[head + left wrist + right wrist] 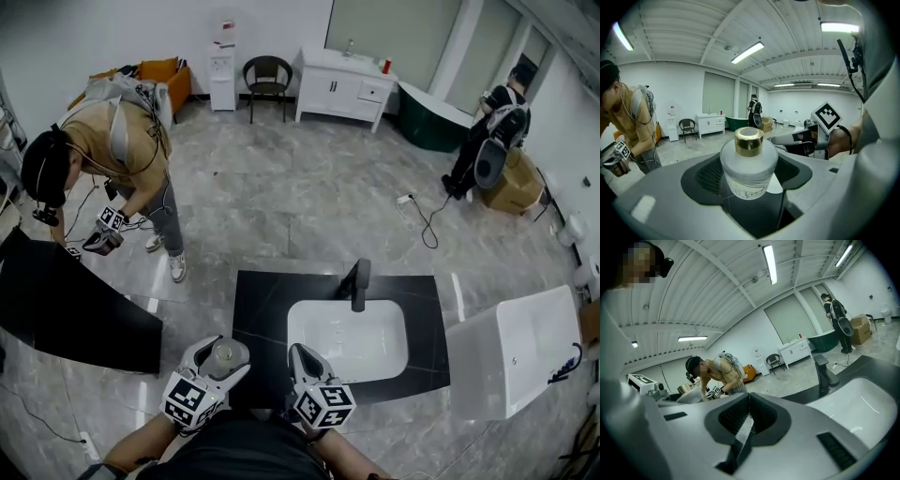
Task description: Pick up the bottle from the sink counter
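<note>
Your left gripper (225, 356) is clamped on the frosted white bottle with the gold cap (749, 159) at the near-left corner of the black sink counter (262, 309) — the grasp looks made, so lift straight up — while your right gripper (749, 417) waits empty, jaws together.

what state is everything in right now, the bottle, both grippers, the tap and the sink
bottle: upright, gold cap on, clamped between the left gripper's jaws
left gripper: shut on the bottle
right gripper: shut, nothing between its jaws
tap: off, no water running
sink: empty
</note>
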A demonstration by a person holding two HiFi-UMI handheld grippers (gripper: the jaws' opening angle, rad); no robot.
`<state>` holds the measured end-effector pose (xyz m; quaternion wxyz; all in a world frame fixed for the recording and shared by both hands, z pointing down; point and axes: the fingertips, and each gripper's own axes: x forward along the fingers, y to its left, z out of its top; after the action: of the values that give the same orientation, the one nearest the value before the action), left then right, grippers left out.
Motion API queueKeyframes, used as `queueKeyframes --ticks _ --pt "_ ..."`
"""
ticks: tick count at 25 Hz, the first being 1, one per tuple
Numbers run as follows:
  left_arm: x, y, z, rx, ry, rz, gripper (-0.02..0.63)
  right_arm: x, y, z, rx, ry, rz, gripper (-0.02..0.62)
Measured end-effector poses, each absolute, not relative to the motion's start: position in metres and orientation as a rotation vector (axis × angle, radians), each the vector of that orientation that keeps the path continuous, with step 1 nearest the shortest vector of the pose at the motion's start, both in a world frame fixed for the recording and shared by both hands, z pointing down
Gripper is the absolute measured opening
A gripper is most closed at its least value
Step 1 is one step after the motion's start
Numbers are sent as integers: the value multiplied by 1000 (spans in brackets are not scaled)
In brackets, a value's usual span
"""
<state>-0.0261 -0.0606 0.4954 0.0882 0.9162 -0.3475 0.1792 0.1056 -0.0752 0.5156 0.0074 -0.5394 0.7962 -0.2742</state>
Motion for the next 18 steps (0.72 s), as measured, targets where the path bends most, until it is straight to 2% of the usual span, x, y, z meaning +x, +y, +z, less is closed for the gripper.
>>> queueKeyframes --ticks 6,18 --pt "-42 -47 496 2692 -1069 552 334 95 -72 506 -1642 2506 -858 8" --pt "-53 -49 492 2631 -1115 500 334 98 -74 479 -1733 2583 -620 8"
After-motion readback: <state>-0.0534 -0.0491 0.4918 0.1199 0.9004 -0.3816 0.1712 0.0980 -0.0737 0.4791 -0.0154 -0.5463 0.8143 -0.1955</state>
